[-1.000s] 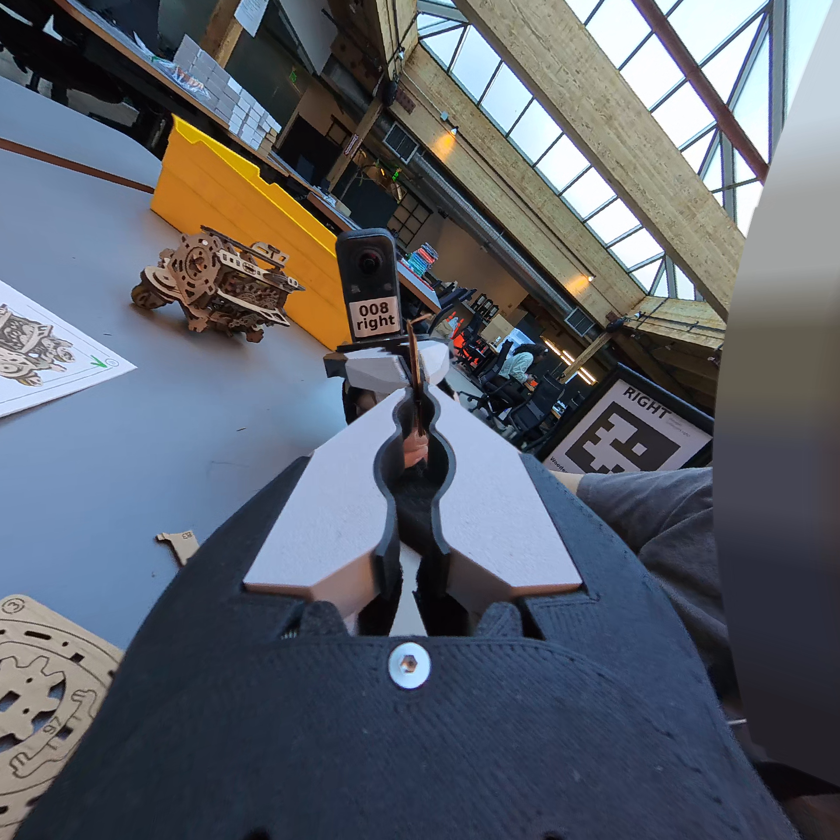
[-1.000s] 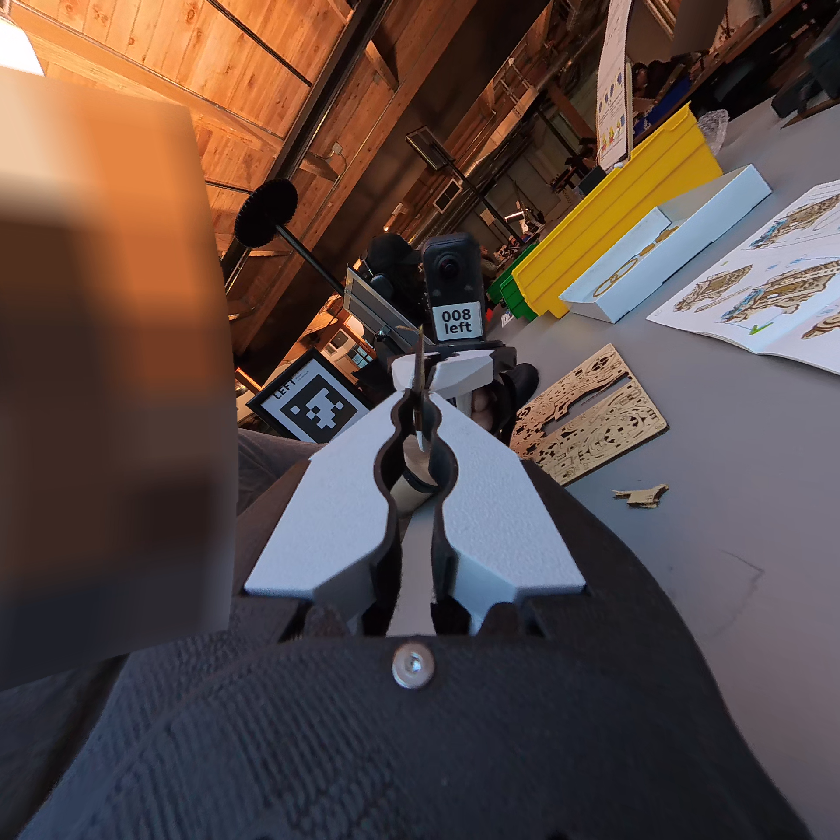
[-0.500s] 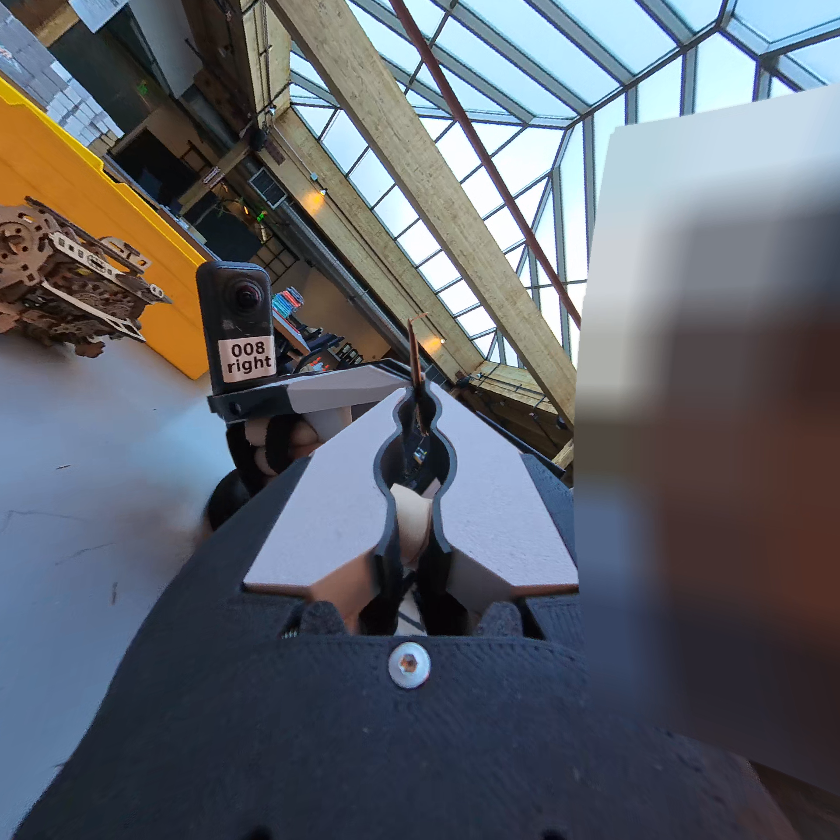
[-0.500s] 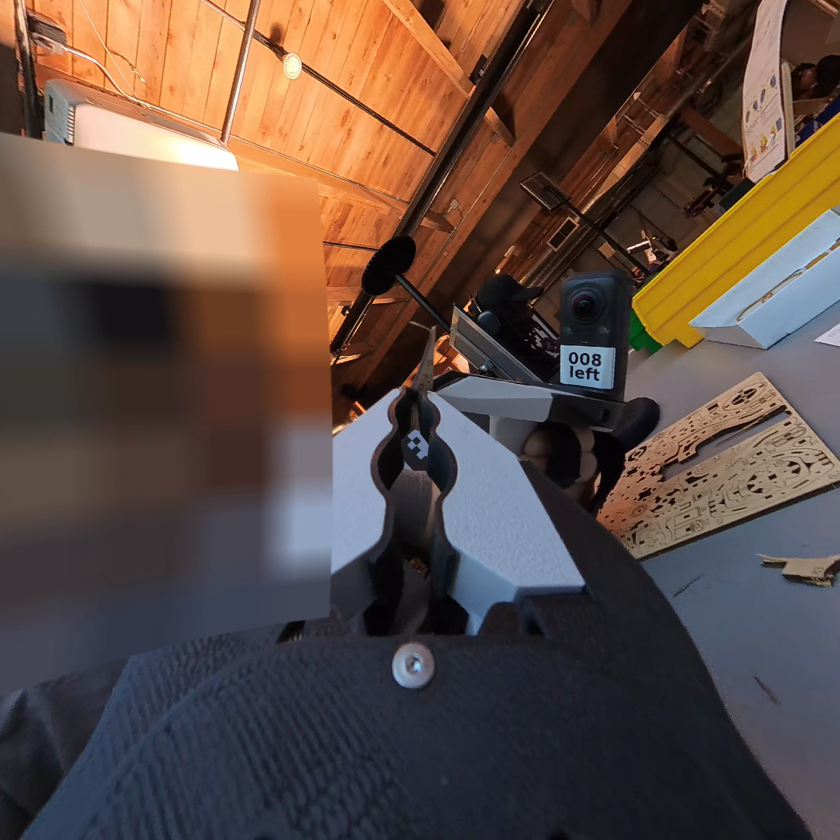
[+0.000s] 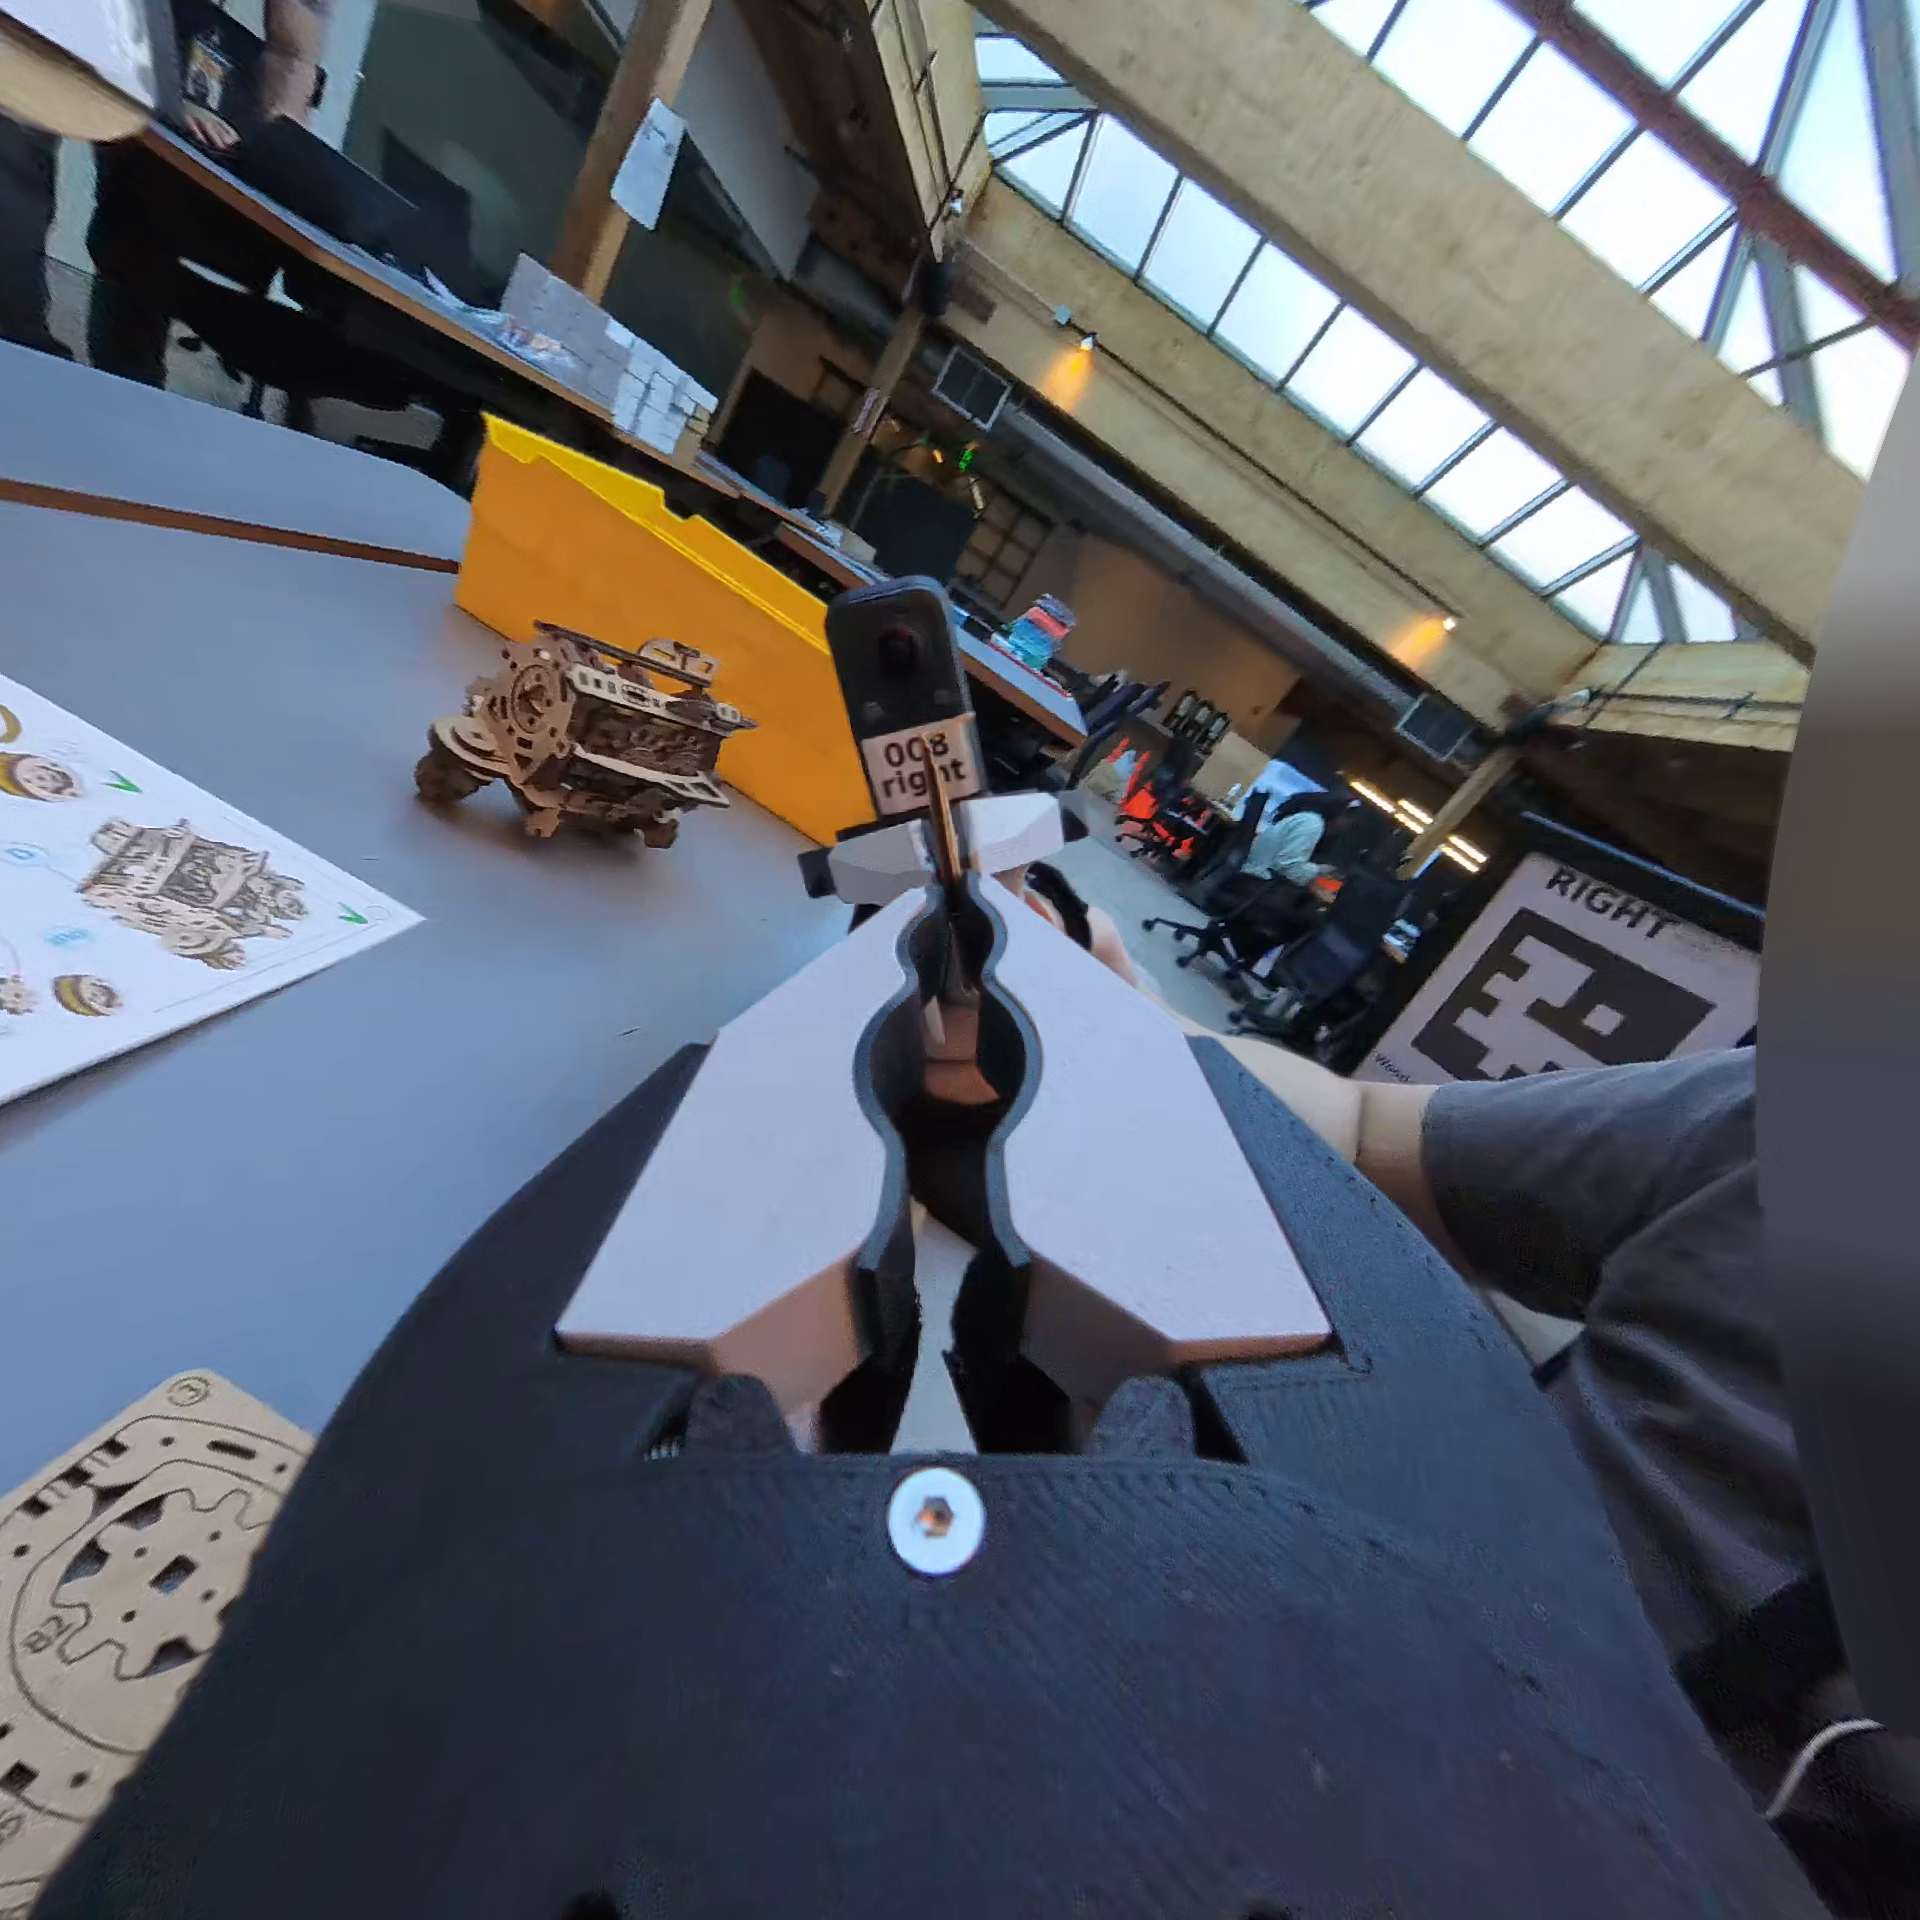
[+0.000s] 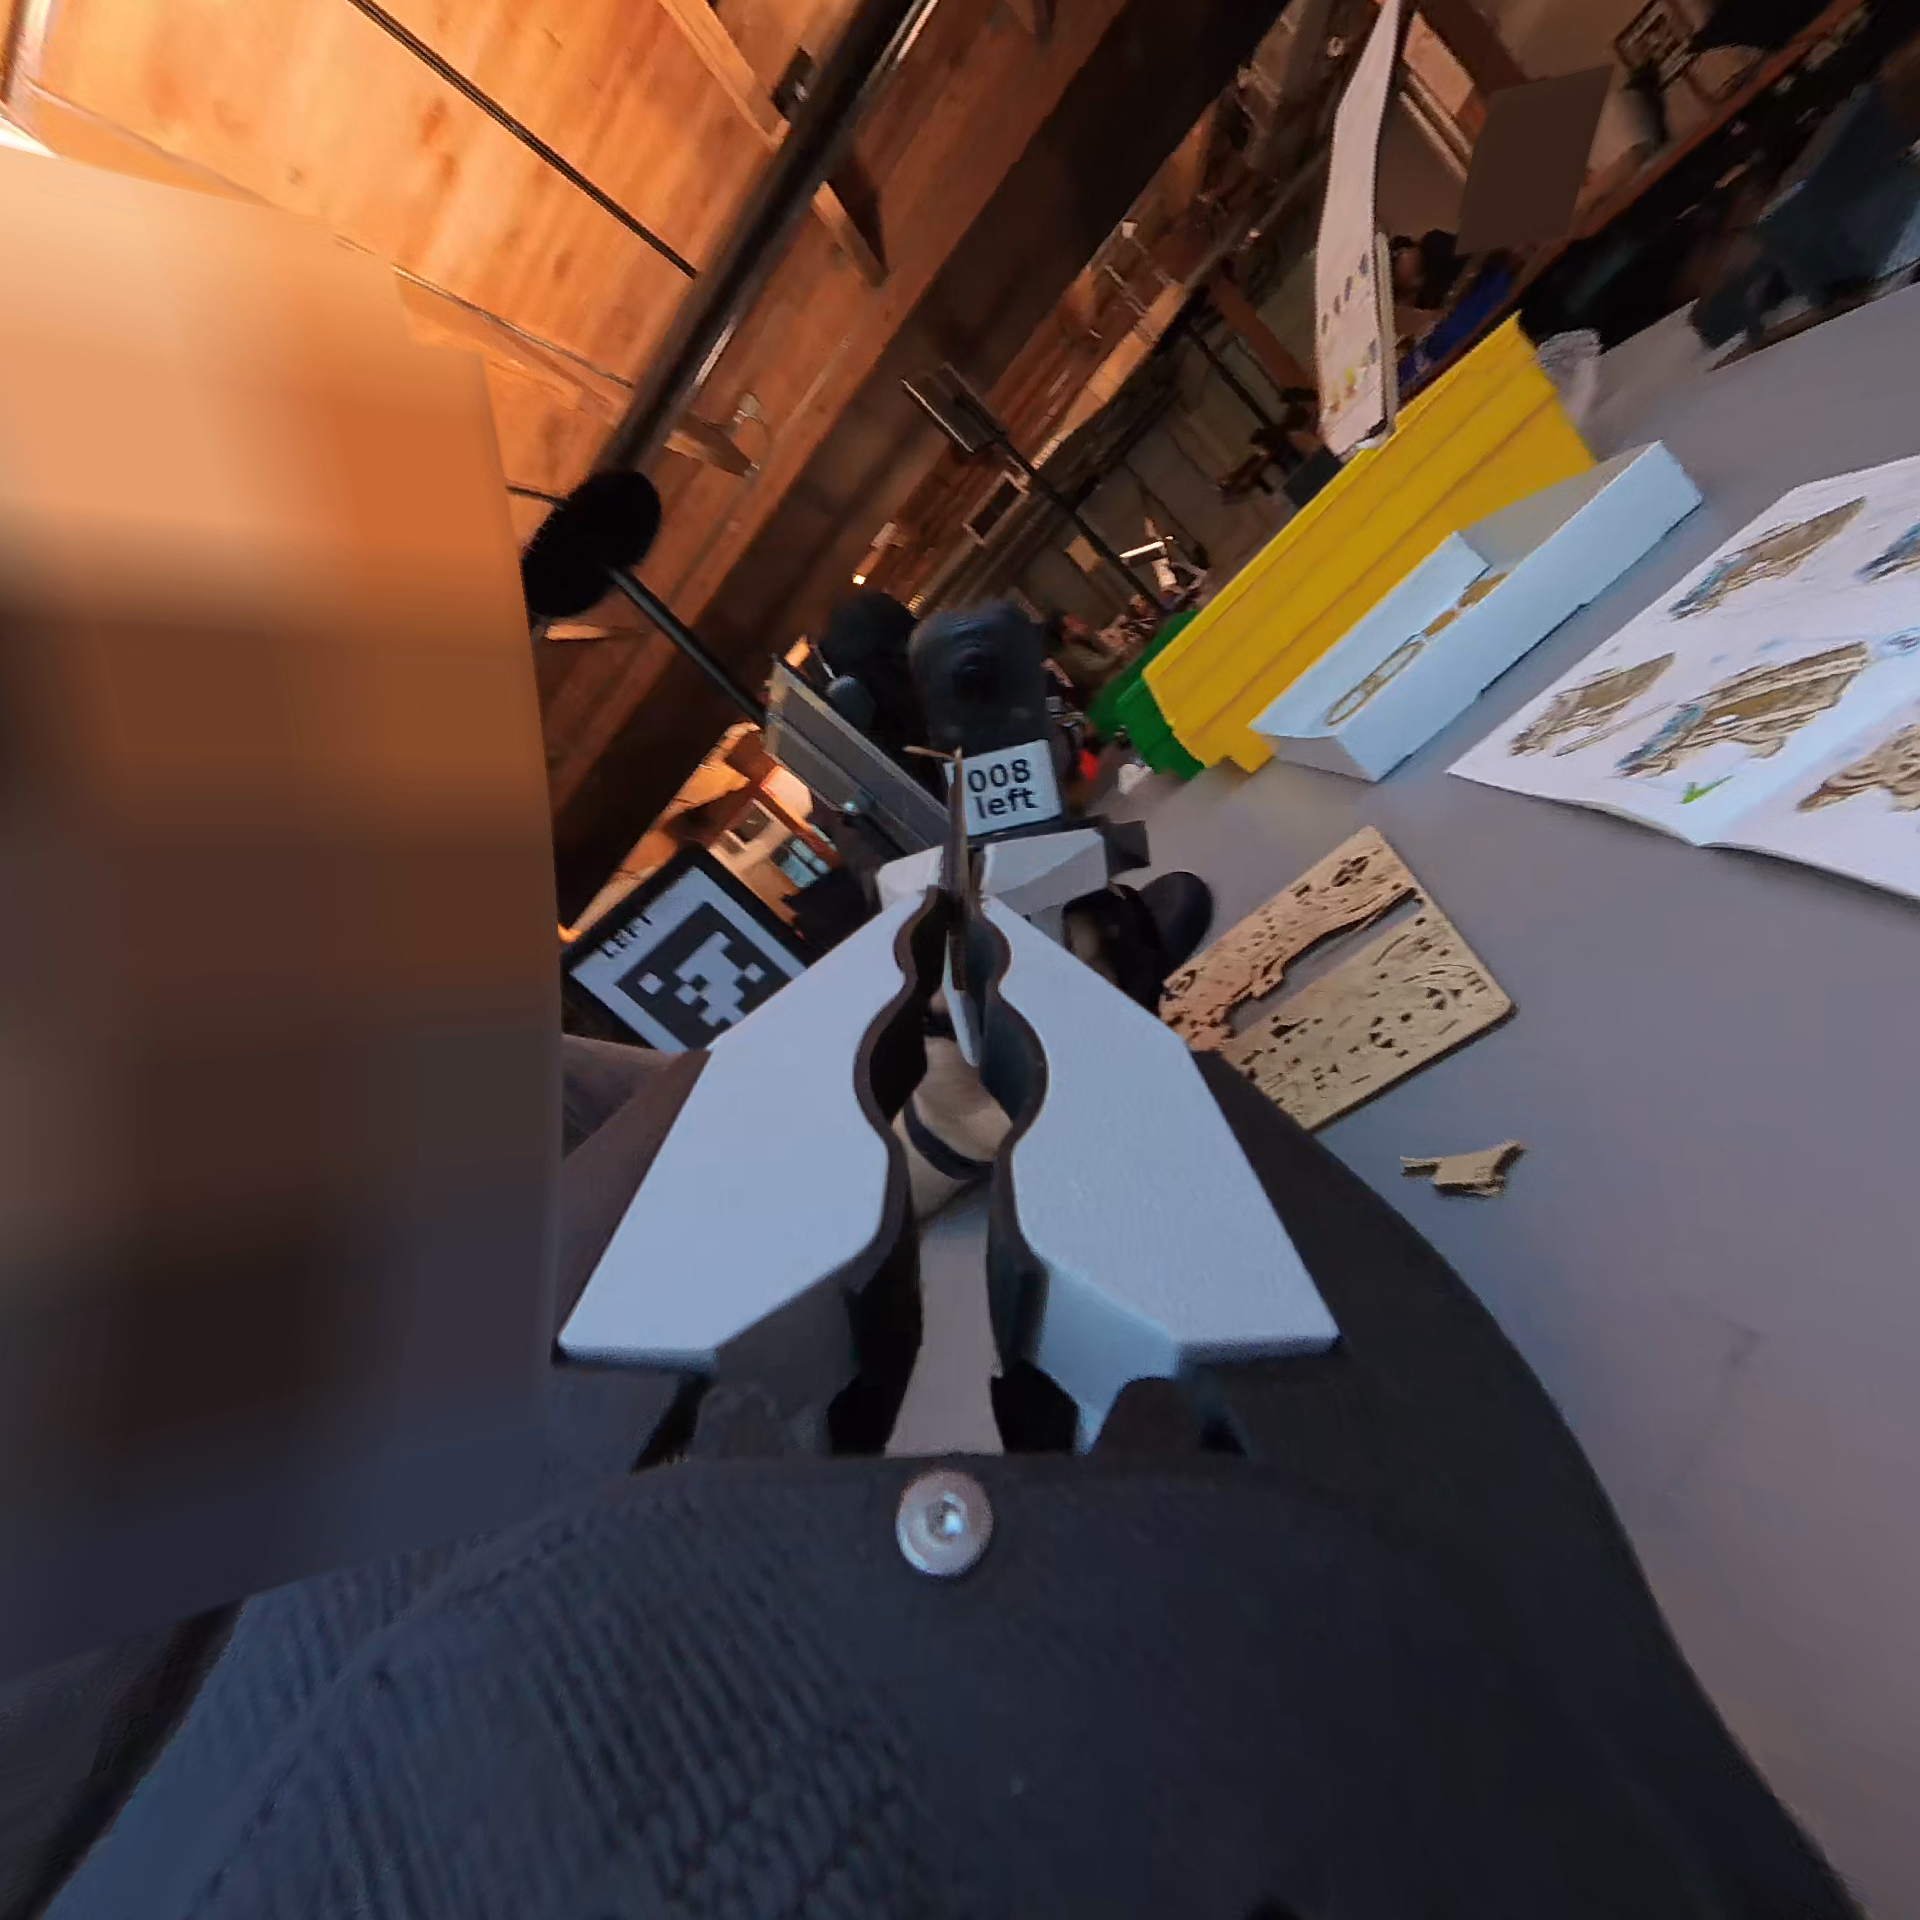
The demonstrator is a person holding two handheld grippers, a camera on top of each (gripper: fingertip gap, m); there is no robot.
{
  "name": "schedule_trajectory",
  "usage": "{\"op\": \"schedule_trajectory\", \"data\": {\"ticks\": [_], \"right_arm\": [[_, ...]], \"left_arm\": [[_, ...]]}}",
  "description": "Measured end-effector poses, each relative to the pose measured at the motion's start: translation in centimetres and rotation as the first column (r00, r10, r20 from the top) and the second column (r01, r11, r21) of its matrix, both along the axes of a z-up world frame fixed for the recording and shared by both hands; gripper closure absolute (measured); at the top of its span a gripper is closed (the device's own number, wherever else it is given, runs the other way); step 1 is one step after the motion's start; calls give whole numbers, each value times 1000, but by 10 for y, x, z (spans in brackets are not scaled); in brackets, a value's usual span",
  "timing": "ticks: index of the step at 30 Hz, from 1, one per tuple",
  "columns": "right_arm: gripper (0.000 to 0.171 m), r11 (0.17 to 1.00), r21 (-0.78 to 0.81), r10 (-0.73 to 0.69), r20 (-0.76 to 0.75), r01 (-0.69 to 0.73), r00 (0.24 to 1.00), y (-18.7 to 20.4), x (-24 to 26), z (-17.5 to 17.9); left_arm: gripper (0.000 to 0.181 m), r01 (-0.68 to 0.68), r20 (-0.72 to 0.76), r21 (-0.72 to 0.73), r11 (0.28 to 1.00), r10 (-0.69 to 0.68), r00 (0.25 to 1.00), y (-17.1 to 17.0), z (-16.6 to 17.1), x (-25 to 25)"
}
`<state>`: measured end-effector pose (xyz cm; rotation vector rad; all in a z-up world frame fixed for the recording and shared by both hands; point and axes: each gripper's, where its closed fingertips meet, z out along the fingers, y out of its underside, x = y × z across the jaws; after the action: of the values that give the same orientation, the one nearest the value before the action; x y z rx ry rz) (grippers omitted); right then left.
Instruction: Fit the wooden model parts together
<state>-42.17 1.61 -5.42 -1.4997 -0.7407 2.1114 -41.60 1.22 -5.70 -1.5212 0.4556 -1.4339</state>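
Note:
My left gripper (image 5: 948,906) is shut on a thin flat wooden part (image 5: 943,831), seen edge-on and sticking up from the fingertips. My right gripper (image 6: 951,904) is shut on a thin wooden part (image 6: 953,831) in the same way. The two grippers face each other tip to tip above the grey table (image 5: 312,1091); the right one shows in the left wrist view (image 5: 883,857), the left one in the right wrist view (image 6: 1039,868). I cannot tell whether the two parts touch. A half-built wooden model (image 5: 582,743) stands on the table at the far left.
A yellow bin (image 5: 644,582) stands behind the model. An instruction sheet (image 5: 156,894) and a wooden parts sheet (image 5: 94,1558) lie at the left. In the right wrist view are a punched parts sheet (image 6: 1340,997), a wood scrap (image 6: 1465,1169), a white box (image 6: 1475,644) and a booklet (image 6: 1745,707).
Half a second ago both grippers were tilted up and stood side by side. Now they have come back down and face each other tip to tip, each still shut on its part.

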Motion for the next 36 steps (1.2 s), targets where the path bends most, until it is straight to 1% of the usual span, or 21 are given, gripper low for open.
{"op": "schedule_trajectory", "data": {"ticks": [1,3,6,9,13,18,21,23,24,26,28,29,30,32,33,34,35,36], "right_arm": [[171,999,34,-19,22,18,1000,0,0,-1],[171,997,63,-45,71,41,996,3,-1,-7],[171,996,80,-50,94,43,994,3,0,-10],[171,981,167,-119,135,96,984,4,-1,-12],[171,948,269,-222,179,170,958,7,-3,-14],[171,910,356,-306,233,212,923,11,-4,-22],[171,849,474,-393,269,235,879,13,-4,-26],[171,849,474,-393,269,234,879,12,-4,-25],[170,862,451,-378,266,233,887,12,-4,-24],[170,923,327,-271,181,202,945,8,-3,-13],[167,965,208,-177,84,157,981,8,2,-2],[165,969,191,-167,40,156,985,10,6,4],[163,965,214,-159,25,150,987,10,10,6],[161,928,340,-191,93,149,977,12,12,0],[158,896,431,-189,158,105,969,8,12,-8],[150,862,506,-186,266,27,946,4,12,-22],[147,832,550,-166,369,-71,915,-3,15,-35],[144,799,572,-107,442,-187,891,-18,18,-44]], "left_arm": [[181,-20,-30,15,1000,20,999,0,-1,0],[181,-52,-72,15,999,53,996,2,-6,0],[181,-95,-137,49,994,101,985,2,-8,1],[181,-156,-195,105,982,174,965,3,-10,1],[181,-173,-199,96,980,189,962,5,-12,0],[181,-201,-252,115,973,224,941,9,-19,-1],[181,-219,-308,162,962,260,915,11,-23,-1],[181,-221,-307,172,960,265,914,11,-22,-1],[181,-214,-295,166,963,255,921,11,-21,-1],[181,-170,-195,129,977,193,962,9,-11,-2],[181,-113,-90,63,992,119,989,8,-2,-2],[181,-109,-58,51,993,111,992,9,0,-6],[181,-107,-45,48,993,109,993,11,0,-11],[181,-69,-25,38,997,70,997,10,3,-17],[181,-39,1,32,999,39,999,8,7,-18],[181,-15,13,16,1000,15,1000,7,9,-18],[181,-11,6,-6,1000,11,1000,9,7,-19],[181,-12,-13,-30,999,12,1000,11,3,-19]]}}
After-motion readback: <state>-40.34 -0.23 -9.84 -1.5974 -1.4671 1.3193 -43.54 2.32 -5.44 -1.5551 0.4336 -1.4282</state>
